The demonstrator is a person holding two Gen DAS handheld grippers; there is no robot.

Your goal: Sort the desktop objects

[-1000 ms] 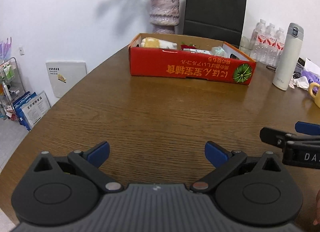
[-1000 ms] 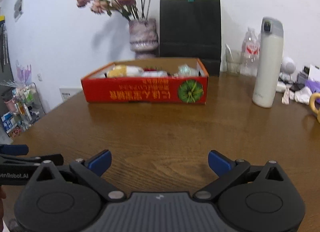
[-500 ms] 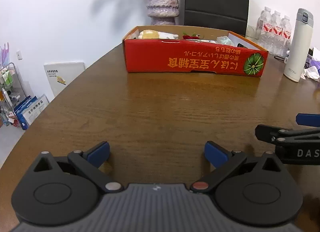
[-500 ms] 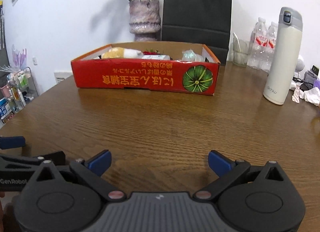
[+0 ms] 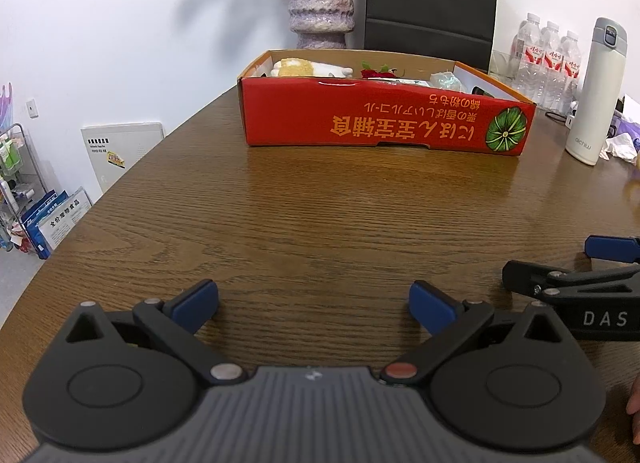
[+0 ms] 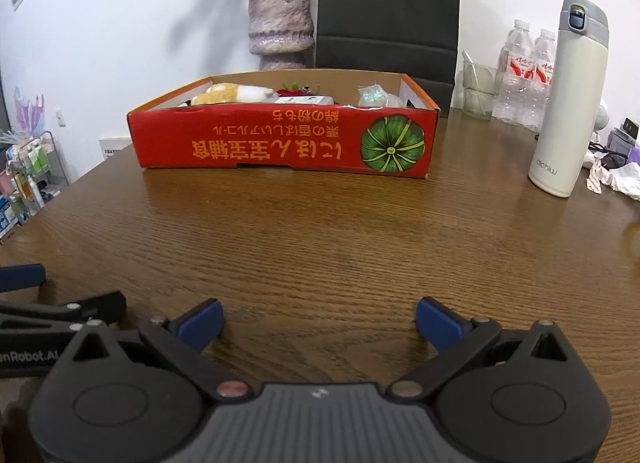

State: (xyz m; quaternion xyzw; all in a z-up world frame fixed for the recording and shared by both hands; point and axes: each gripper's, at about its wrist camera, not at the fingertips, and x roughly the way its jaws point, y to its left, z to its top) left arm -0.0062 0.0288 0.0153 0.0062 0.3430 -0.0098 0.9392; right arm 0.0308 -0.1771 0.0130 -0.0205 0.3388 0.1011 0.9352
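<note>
Lying crosswise, red box (image 6: 280, 147), pumpkin rightward.

Red box (image 6: 280, 151) with orange lettering and green pumpkin print; brown woodgrain table (image 6: 320, 247).

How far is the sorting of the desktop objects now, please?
Several items already lie in the red box, among them a plush toy. Nothing is in hand: the left gripper and right gripper are open and empty, low over the bare wooden table. The white bottle and crumpled tissue remain outside the box, possibly left to sort.
</note>
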